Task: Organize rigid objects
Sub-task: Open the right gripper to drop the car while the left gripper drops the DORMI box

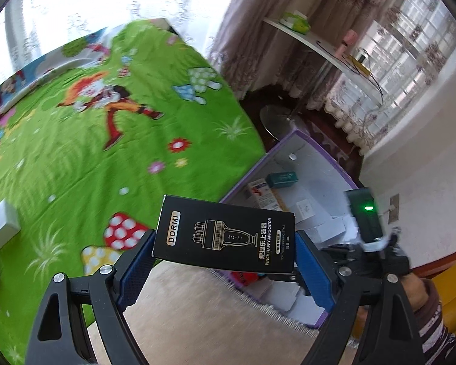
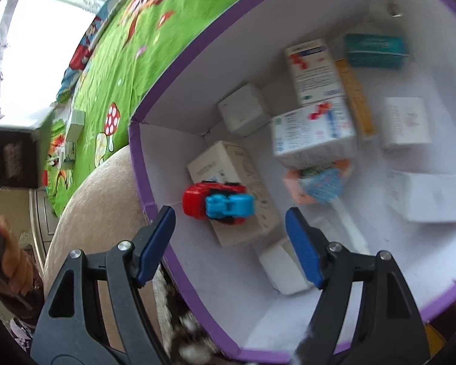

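Note:
My left gripper (image 1: 225,252) is shut on a black DORMI box (image 1: 225,234), held in the air between the bed edge and the purple storage box (image 1: 334,164). The black box also shows at the left of the right wrist view (image 2: 19,152). My right gripper (image 2: 229,234) is open and empty, hovering over the near corner of the purple storage box (image 2: 173,70). Inside lie a red and blue toy car (image 2: 219,205) on a cream carton (image 2: 246,188), a white and blue medicine box (image 2: 313,130), a teal box (image 2: 375,50) and several white boxes.
A green cartoon bedspread (image 1: 91,140) covers the bed to the left, with a white box (image 1: 0,225) on it. A white side table (image 1: 313,42) stands by the curtains behind. A beige rug (image 2: 100,206) lies below the purple box.

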Action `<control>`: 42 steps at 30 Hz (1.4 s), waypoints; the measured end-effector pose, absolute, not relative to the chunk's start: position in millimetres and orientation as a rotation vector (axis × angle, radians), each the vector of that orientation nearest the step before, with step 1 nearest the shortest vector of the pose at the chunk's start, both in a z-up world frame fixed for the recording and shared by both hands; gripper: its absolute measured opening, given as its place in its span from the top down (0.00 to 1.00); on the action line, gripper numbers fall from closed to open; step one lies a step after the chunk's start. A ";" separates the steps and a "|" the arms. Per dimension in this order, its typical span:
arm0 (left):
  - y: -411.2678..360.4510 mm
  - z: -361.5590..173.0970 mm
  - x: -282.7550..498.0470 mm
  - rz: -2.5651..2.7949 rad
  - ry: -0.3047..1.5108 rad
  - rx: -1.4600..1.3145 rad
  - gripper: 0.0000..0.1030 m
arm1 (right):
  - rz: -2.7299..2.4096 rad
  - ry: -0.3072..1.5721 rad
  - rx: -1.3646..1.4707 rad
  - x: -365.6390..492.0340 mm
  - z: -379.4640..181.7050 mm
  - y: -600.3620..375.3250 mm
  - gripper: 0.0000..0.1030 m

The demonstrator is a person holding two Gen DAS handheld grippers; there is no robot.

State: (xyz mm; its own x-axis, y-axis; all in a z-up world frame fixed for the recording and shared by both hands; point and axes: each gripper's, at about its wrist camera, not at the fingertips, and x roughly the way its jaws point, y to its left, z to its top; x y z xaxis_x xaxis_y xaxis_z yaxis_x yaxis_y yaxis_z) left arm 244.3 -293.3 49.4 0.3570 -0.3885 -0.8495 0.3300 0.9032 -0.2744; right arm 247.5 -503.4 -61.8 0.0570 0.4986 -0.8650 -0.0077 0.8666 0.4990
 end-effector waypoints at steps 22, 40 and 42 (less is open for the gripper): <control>-443.3 -44.6 264.5 -0.760 1.391 0.279 0.13 | 0.079 1.254 0.482 222.6 -2.1 -620.7 0.24; -415.0 -44.4 277.7 -0.698 1.420 0.119 0.09 | 0.108 1.281 0.451 224.5 -6.2 -603.4 0.24; -408.7 -38.2 276.5 -0.696 1.406 0.097 0.09 | 0.115 1.284 0.446 225.1 -6.6 -600.1 0.24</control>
